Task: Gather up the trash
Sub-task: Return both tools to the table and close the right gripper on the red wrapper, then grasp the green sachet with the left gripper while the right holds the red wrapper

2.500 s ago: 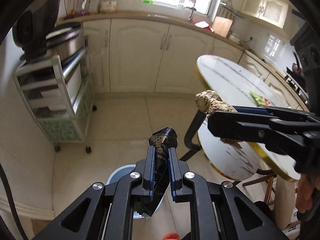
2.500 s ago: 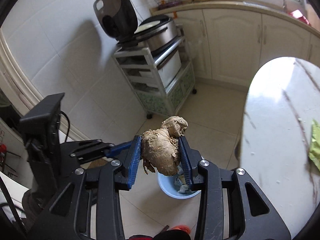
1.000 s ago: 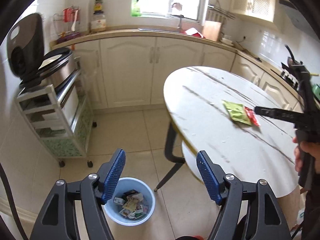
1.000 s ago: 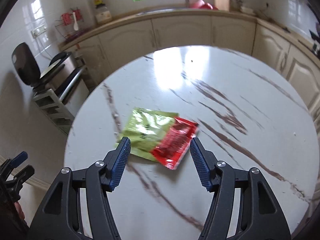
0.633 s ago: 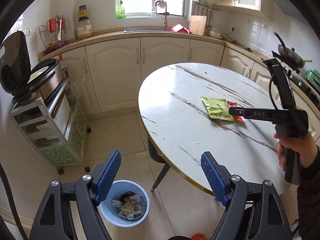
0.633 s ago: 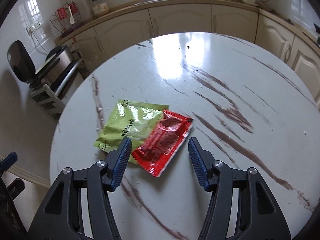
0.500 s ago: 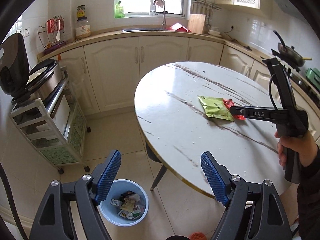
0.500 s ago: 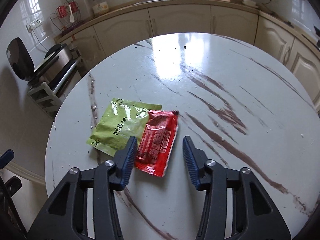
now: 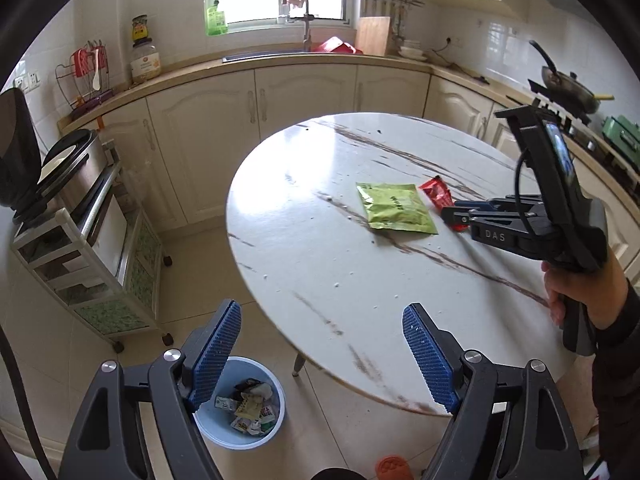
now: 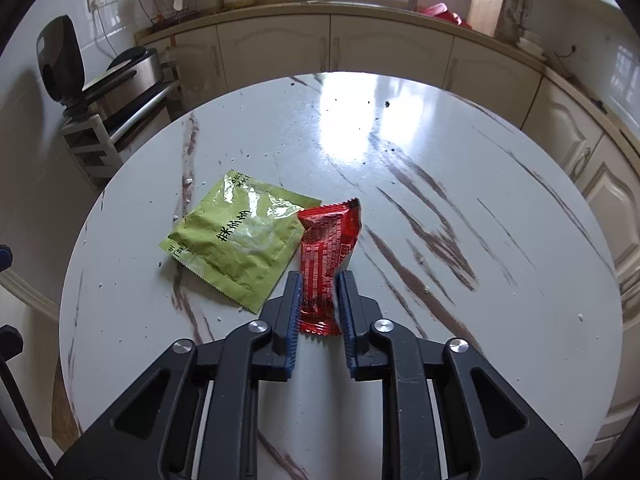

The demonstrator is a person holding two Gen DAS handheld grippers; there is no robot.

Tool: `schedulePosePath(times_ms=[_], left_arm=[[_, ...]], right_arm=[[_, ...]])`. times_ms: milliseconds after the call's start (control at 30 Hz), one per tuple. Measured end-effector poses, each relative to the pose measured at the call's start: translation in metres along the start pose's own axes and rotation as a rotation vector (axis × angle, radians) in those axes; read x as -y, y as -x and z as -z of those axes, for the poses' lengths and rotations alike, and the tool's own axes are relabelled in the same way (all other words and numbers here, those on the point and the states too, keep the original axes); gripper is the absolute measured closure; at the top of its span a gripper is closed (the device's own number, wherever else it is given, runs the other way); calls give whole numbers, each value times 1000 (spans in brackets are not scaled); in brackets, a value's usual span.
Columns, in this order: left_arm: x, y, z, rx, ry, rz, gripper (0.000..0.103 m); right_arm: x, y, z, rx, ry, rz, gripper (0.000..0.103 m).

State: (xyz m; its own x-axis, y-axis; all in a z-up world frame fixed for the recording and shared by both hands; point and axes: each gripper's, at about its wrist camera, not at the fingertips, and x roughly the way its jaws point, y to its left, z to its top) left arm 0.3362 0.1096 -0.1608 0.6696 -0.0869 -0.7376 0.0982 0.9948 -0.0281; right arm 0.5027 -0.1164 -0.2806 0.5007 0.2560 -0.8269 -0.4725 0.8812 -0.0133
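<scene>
A red snack wrapper (image 10: 327,254) and a green packet (image 10: 240,238) lie side by side on the round white marble table (image 10: 440,168). My right gripper (image 10: 319,300) has its pads closed on the near end of the red wrapper. In the left wrist view the same red wrapper (image 9: 437,193), green packet (image 9: 396,208) and right gripper (image 9: 460,216) show on the table (image 9: 320,248). My left gripper (image 9: 322,344) is wide open and empty, above the floor by the table's edge. A blue trash bin (image 9: 240,404) with several wrappers stands on the floor below it.
A white wheeled cart (image 9: 92,248) with a cooker stands at the left wall. Cream cabinets (image 9: 280,96) and a counter run along the back. A small orange object (image 9: 391,468) lies on the floor. Table legs (image 9: 298,364) stand near the bin.
Both grippers dropped their earlier trash and opened. The right gripper moved to the table and closed on the red wrapper, whose far end has lifted. The left gripper rose and stays open.
</scene>
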Motion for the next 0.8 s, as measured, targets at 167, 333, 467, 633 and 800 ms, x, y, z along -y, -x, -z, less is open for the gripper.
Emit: schedulePosePath(times_ms=[167, 333, 467, 633, 800], left_arm=[[24, -23, -21, -23, -23, 30, 21], [60, -66, -60, -50, -55, 81, 18], [79, -107, -90, -82, -88, 67, 18], [91, -159, -116, -138, -82, 33, 18], [93, -193, -128, -158, -59, 20, 20]], right_arm=[[39, 15, 15, 29, -108, -65, 89], [74, 46, 30, 80, -180, -89, 89], [96, 71, 42, 128, -226, -99, 89], [109, 81, 52, 142, -247, -104, 89], [116, 83, 55, 150, -259, -122, 89]])
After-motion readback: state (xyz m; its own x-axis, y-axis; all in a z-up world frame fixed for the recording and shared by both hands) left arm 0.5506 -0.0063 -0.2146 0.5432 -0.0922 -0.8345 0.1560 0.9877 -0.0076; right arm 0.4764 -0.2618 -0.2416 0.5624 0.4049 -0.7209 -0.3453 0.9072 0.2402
